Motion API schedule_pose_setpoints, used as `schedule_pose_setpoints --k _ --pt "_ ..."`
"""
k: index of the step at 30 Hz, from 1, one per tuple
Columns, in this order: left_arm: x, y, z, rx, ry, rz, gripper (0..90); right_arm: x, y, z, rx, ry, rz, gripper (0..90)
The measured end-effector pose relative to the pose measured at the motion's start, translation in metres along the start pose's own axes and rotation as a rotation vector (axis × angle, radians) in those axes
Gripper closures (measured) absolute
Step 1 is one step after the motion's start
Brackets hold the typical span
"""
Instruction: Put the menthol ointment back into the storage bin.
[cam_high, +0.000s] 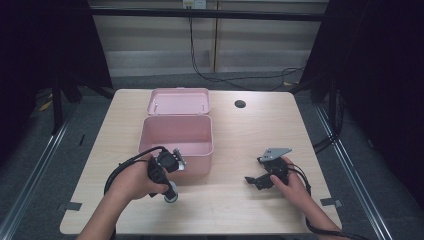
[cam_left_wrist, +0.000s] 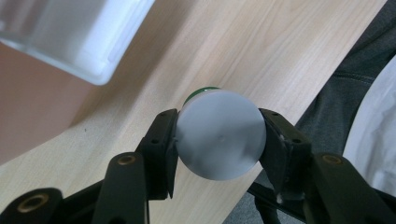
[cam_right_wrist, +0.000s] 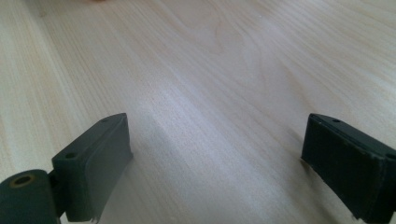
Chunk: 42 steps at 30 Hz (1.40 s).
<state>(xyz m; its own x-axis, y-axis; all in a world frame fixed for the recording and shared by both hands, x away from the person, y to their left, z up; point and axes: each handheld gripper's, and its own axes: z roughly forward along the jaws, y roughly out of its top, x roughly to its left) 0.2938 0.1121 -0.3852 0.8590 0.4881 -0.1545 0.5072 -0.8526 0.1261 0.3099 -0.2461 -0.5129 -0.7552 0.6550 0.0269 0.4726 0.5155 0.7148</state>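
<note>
A small round container (cam_left_wrist: 219, 140) with a flat grey-white cap and a green edge behind it sits between the jaws of my left gripper (cam_left_wrist: 218, 142), which is shut on its sides. In the high view my left gripper (cam_high: 170, 192) holds this container (cam_high: 172, 198) just above the table, in front of the open pink box (cam_high: 210, 135). My right gripper (cam_high: 252, 181) rests low over the table to the right, open. Its jaws (cam_right_wrist: 215, 168) stand wide apart with only bare wood between them.
The box's lid (cam_high: 178, 101) lies open behind it. A corner of the box (cam_left_wrist: 70, 42) is close at the upper left of the left gripper view. A dark cable hole (cam_high: 240, 104) is in the wooden table (cam_high: 250, 130). Cables trail over the floor beyond.
</note>
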Motion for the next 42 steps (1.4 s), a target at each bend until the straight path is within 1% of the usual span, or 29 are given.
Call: schedule_pose_setpoints --k 1,2,3,8,10,12,14,16,18,20,21,24,30,31,33,34,36,37,42 --pt "0.000 0.000 0.000 0.000 0.000 0.000 50.3 0.000 0.000 0.000 0.000 0.000 0.000 7.5" --pt "0.000 0.001 -0.002 0.004 0.004 0.010 50.3 0.000 0.000 0.000 0.000 0.000 0.000 7.5" --pt "-0.001 0.003 -0.006 -0.006 -0.002 -0.002 50.3 0.000 0.000 0.000 0.000 0.000 0.000 7.5" --pt "-0.002 0.005 -0.014 -0.004 -0.005 -0.009 50.3 0.000 0.000 0.000 0.000 0.000 0.000 7.5" --pt "-0.001 0.007 -0.020 -0.008 -0.006 -0.013 50.3 0.000 0.000 0.000 0.000 0.000 0.000 7.5" --pt "0.000 0.008 -0.024 -0.019 -0.003 -0.007 50.3 0.000 0.000 0.000 0.000 0.000 0.000 7.5" --pt "0.000 0.009 -0.028 -0.019 0.000 -0.021 50.3 0.000 0.000 0.000 0.000 0.000 0.000 7.5" --pt "0.000 0.010 -0.029 -0.015 -0.001 -0.021 50.3 0.000 0.000 0.000 0.000 0.000 0.000 7.5" --pt "0.001 0.012 -0.034 -0.019 -0.008 -0.026 50.3 0.000 0.000 0.000 0.000 0.000 0.000 7.5" --pt "0.001 0.013 -0.036 -0.017 -0.012 -0.026 50.3 0.000 0.000 0.000 0.000 0.000 0.000 7.5" --pt "0.002 0.014 -0.041 -0.023 -0.014 -0.034 50.3 0.000 0.000 0.000 0.000 0.000 0.000 7.5" --pt "0.003 0.016 -0.048 -0.032 -0.009 -0.040 50.3 0.000 0.000 0.000 0.000 0.000 0.000 7.5" --pt "0.006 0.019 -0.057 -0.030 -0.017 -0.045 50.4 0.000 0.000 0.000 0.002 0.000 0.000 7.5" --pt "0.008 0.019 -0.060 -0.034 -0.018 -0.055 50.4 0.000 0.000 0.000 0.002 0.000 0.000 7.5" --pt "0.009 0.020 -0.061 -0.033 -0.021 -0.055 50.4 0.000 0.000 0.000 0.002 0.000 0.000 7.5" --pt "0.011 0.020 -0.065 -0.032 -0.024 -0.069 50.4 0.000 0.000 0.000 0.002 0.001 0.000 7.5" --pt "0.012 0.020 -0.066 -0.032 -0.021 -0.064 50.4 0.000 0.000 0.000 0.002 0.000 0.000 7.5" --pt "0.012 0.020 -0.068 -0.031 -0.019 -0.072 50.3 0.000 0.000 0.000 0.002 0.000 0.000 7.5" --pt "0.015 0.020 -0.077 -0.041 -0.010 -0.073 50.4 0.000 0.000 0.000 0.002 0.001 0.000 7.5"
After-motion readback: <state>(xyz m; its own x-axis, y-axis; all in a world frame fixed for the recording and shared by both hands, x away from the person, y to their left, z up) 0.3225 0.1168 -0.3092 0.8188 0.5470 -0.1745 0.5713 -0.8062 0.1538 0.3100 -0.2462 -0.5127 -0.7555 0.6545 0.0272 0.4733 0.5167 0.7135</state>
